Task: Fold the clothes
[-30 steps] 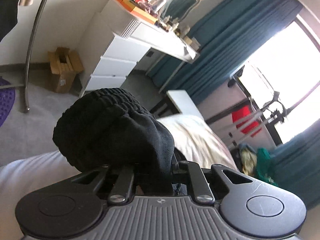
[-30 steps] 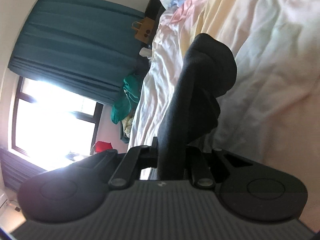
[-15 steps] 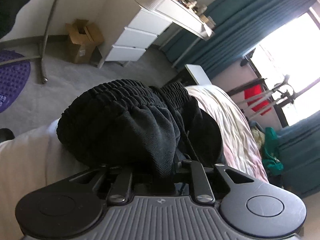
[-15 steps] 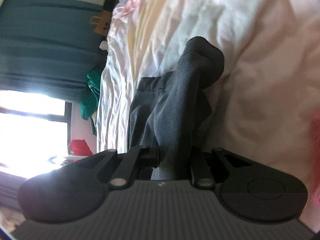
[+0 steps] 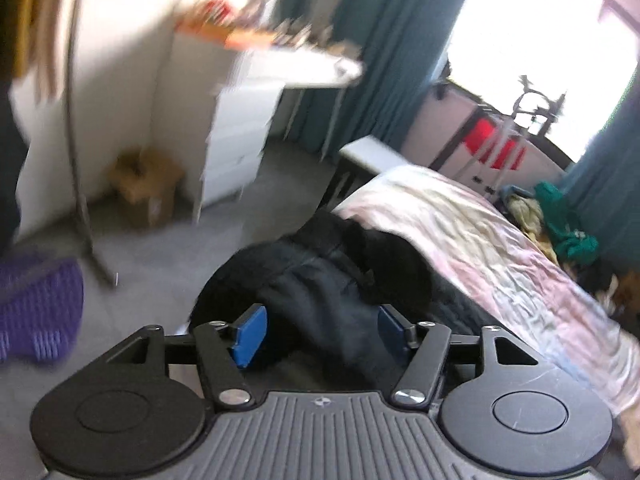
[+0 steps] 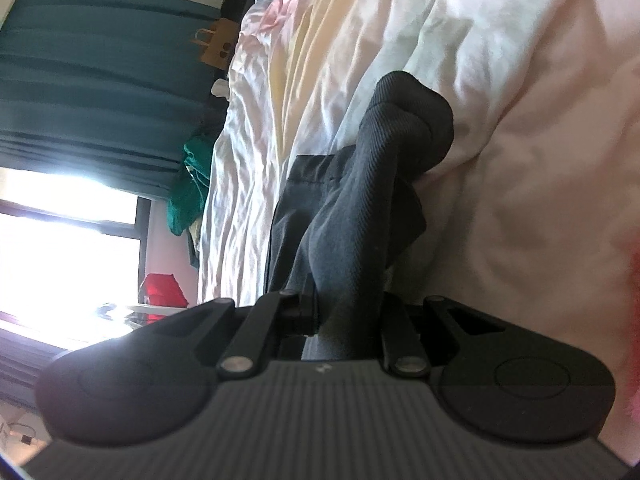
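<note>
Now the left gripper [image 5: 318,330] jaws have just opened off the black garment [image 5: 320,280]; right gripper [image 6: 348,316] stays clamped.

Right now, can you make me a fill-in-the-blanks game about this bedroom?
1. The left gripper has ____ pads.
2. The right gripper is shut on the ____ trousers.
3. The trousers lie on the ____.
4. The curtains are ____.

Missing words: blue; black; bed; teal

White drawers [image 5: 236,140], cardboard box [image 5: 146,188]
</note>
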### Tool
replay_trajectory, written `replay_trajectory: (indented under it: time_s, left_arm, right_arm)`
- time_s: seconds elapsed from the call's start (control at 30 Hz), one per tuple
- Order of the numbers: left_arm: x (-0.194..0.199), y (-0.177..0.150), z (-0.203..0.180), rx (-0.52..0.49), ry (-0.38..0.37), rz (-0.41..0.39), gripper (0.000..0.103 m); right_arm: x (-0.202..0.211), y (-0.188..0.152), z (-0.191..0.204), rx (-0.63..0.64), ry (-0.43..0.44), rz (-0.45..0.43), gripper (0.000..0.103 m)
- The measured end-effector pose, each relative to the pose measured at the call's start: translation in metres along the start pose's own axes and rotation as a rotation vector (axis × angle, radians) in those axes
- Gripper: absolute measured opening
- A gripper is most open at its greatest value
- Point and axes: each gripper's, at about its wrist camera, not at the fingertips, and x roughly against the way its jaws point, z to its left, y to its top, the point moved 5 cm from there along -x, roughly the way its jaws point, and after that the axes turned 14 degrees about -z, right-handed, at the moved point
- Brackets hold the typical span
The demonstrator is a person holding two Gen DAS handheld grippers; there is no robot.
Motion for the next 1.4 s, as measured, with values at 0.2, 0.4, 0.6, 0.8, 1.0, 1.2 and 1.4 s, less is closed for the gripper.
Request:
replay_trajectory:
  time_s: [0.2,0.4,0.6,0.8,1.0,1.2,1.4]
  left_arm:
    - [-0.011,-0.029,-0.102,-0.145,-0.161,-0.056,0.072]
    - [-0.049,-0.095,-0.209,-0.265,-0.274,-0.051,0.072]
    - [-0.103,-0.172,-0.251,-0.341,-0.251,0.023,0.072]
    - [-0.13,-0.202,-0.231,-0.366,-0.239,0.079,0.072]
    - [-0.127,-0.201,-0.226,-0.362,-0.244,0.059,0.072]
    - [-0.124,-0.201,-0.228,-0.363,-0.237,0.038,0.073]
    - [-0.122,-0.201,-0.229,-0.392,-0.239,0.02,0.073]
  right_arm:
    - [-0.001,0.001,0.002,-0.002,0.009,0.0,0.013]
    - [-0.002,0.001,0.005,0.026,0.019,-0.001,0.013]
    - [-0.002,-0.001,0.006,0.07,0.011,0.01,0.014]
    - [-0.01,-0.003,0.001,0.09,-0.02,0.02,0.018]
    - [-0.031,-0.005,-0.011,0.01,0.001,0.087,0.035]
    - [-0.046,-0.005,-0.003,0.015,0.075,0.088,0.035]
    - [-0.04,-0.001,0.013,0.069,0.12,0.009,0.016]
